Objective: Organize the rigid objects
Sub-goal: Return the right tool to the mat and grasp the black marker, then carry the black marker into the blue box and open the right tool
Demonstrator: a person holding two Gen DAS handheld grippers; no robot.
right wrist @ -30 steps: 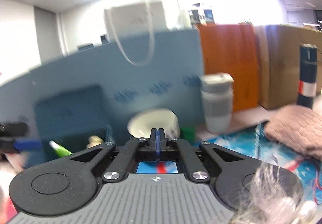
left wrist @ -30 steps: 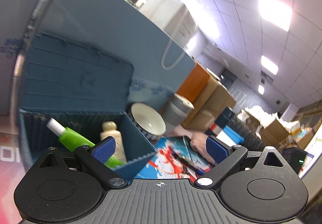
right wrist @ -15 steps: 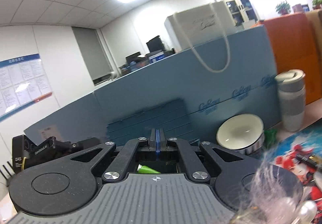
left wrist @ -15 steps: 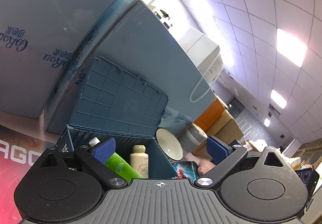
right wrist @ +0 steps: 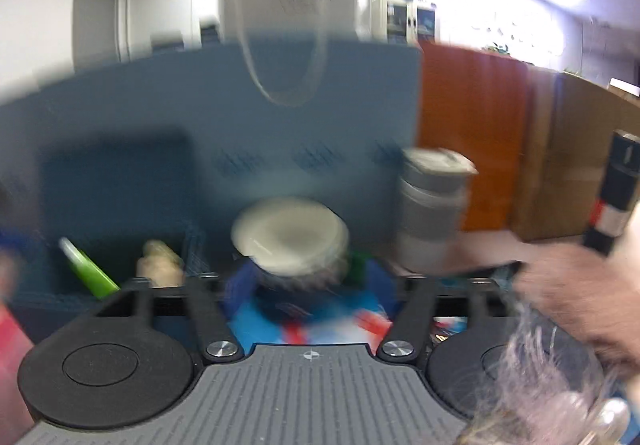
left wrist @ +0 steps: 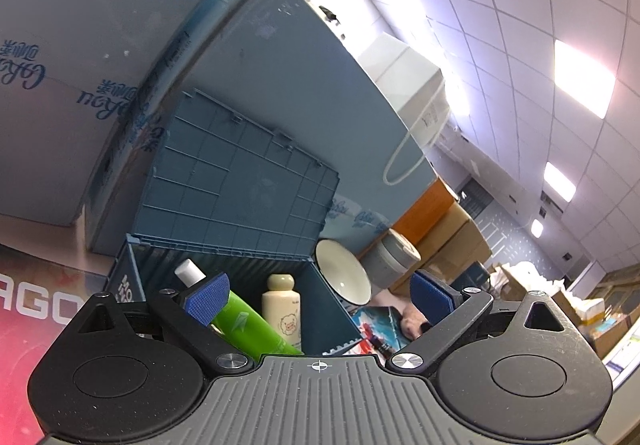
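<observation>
Now right gripper (right wrist: 308, 285) jaws just opened wide, empty, facing bowl (right wrist: 290, 233); left gripper (left wrist: 320, 295) unchanged: wide, empty.

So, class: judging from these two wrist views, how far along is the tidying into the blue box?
Done: the green tube and cream bottle sit inside the open blue box. In hand: nothing; the right gripper, jaws just opened, faces the white bowl; the left gripper is open. Left: bowl and grey cup outside.
</observation>
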